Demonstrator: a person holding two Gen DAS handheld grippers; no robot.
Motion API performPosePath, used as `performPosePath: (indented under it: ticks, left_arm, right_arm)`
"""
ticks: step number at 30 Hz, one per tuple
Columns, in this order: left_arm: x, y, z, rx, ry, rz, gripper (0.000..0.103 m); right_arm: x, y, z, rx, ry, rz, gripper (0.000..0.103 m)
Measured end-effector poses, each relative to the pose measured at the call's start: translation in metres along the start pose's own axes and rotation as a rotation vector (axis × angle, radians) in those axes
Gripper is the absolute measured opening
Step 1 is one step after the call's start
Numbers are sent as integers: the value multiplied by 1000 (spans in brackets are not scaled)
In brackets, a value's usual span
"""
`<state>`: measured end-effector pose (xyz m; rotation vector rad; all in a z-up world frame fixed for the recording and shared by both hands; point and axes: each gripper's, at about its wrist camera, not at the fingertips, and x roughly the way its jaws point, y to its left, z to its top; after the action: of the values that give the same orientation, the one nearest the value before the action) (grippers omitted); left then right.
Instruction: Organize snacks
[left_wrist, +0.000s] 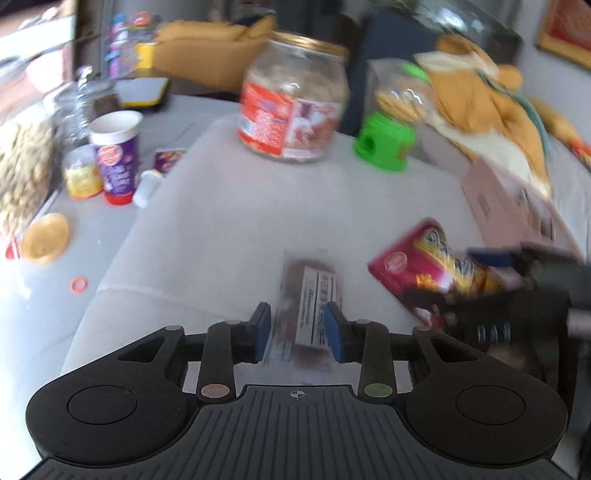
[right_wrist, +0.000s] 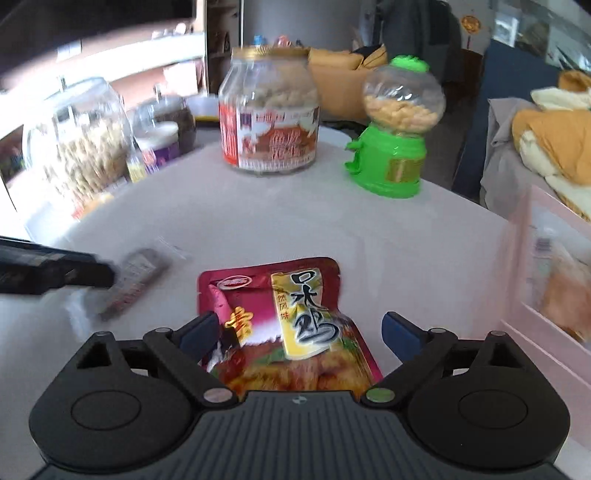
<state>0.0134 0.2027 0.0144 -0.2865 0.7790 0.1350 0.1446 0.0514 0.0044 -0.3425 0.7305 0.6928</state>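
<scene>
- Left wrist view: the left claw (left_wrist: 299, 330) points down at a small clear-wrapped brown snack bar (left_wrist: 308, 295) lying on the white surface (left_wrist: 229, 206). The bar runs from 6 to 12 o'clock, its near end between the blue pads. The pads sit close beside its long edges; blur hides whether they press, so I cannot tell if it is pinched.
- Right wrist view: the right claw (right_wrist: 299, 332) is spread wide. The red chicken snack pouch (right_wrist: 291, 325) lies between the jaws, long axis toward 12 o'clock, its left edge against the left pad (right_wrist: 199, 330), its right edge apart from the right pad.
- A pink bin (right_wrist: 546, 280) sits at 3 o'clock of the right claw, probably the drop spot; the right hand is nearer.
</scene>
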Motion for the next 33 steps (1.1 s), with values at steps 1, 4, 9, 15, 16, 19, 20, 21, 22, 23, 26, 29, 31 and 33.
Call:
performPosePath:
  ticks: [1,4,9,15,16,19,20,21,22,23,26,29,31,33]
  left_arm:
    - [1,-3,-1,30,6,3,43]
    - [9,-11,1,85,3,21,46]
    - [23,-17,7,131,-13,45,47]
    - [18,-21,-2,155,-31,49,48]
    - [18,-21,-3,154,-33,50,48]
    - [17,-21,-4,150,-39,50,48]
    - [17,-21,-4,151,-41,51,48]
    - [17,-21,-4,150,-42,52,48]
    - [17,-21,-3,148,-43,54,48]
    - [18,-21,-3,145,-44,55,48]
    - [18,-21,-5,142,-52,55,48]
    - [17,-20,-7,148,-64,54,48]
    - [17,-20,-9,146,-76,54,48]
    - [17,-20,-10,146,-84,52,48]
  right_arm:
    - [5,-3,-1,25,-2,15,103]
    - [4,-12,-4,76,-2,59,103]
    - [-1,-10,-10,67,-5,44,103]
    - [6,-5,-4,52,-1,37,103]
    - [6,-4,-3,47,6,39,103]
    - [4,-2,-2,40,38,47,103]
    - [1,0,-4,33,48,54,103]
    - [-2,1,-6,24,54,60,103]
    - [-6,3,-9,10,62,64,102]
    - [-10,6,-12,-5,66,65,98]
    - [-24,8,-19,-19,81,70,93]
    - [-38,5,-23,-1,76,52,82]
    - [-47,0,-23,21,69,42,74]
    - [-50,-4,-22,26,71,39,72]
